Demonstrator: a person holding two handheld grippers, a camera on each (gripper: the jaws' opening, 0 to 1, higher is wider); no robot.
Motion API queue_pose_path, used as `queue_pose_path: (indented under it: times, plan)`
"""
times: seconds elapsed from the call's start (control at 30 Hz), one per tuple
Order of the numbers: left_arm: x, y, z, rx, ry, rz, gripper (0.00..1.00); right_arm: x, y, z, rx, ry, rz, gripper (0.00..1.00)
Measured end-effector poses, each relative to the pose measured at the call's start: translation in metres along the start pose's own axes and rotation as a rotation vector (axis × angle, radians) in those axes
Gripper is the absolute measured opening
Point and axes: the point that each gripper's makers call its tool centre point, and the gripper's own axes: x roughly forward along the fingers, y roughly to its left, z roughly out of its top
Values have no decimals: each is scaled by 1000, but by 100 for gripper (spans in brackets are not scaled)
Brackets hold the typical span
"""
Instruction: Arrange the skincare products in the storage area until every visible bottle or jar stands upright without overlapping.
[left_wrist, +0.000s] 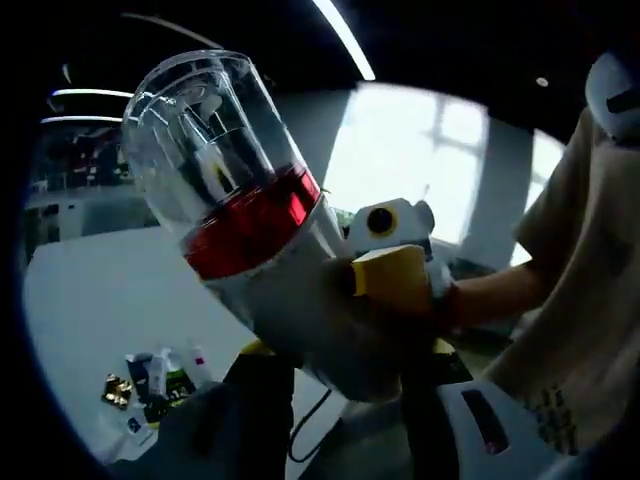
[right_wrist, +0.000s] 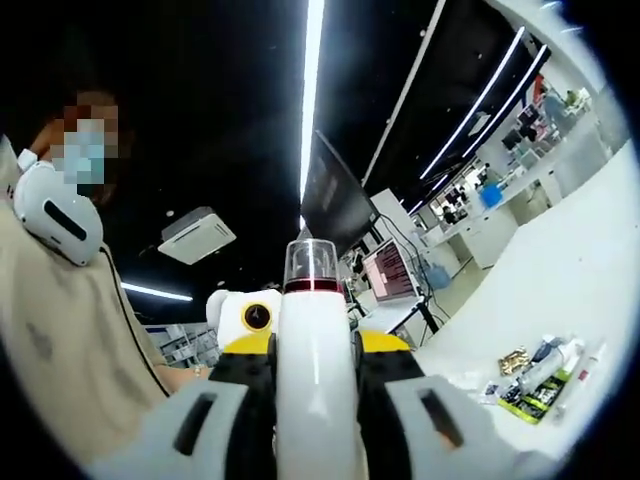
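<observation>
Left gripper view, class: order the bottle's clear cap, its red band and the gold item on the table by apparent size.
1. Clear cap, though nearness to the camera inflates it
2. Red band
3. Gold item

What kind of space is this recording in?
Probably an open lab or office workspace: long ceiling light strips, monitors on desks, and a white table with small skincare items. Both grippers hold a white bottle with a clear cap.
</observation>
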Motion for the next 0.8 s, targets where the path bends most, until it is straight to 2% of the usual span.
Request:
queue_pose_path:
  times: [0.17, 0.27, 0.4, 0.53, 0.8]
  plan:
    - [-5, 3, -1, -9, 18, -9, 36, 6, 0, -2, -21, 6, 1, 30]
    - [-7, -1, -3, 1, 35, -17, 34, 7, 5, -7, -49, 46, 14, 30]
    - [-12, -3, -11, 26, 99, -50, 31, 8, 10, -15, -83, 107, 36, 30]
    - [-15, -2, -15, 53, 138, -55, 30, 9, 13, -19, -91, 137, 46, 31]
    - [-24, 7, -21, 86, 235, -44, 28, 12, 10, -22, -89, 162, 26, 31]
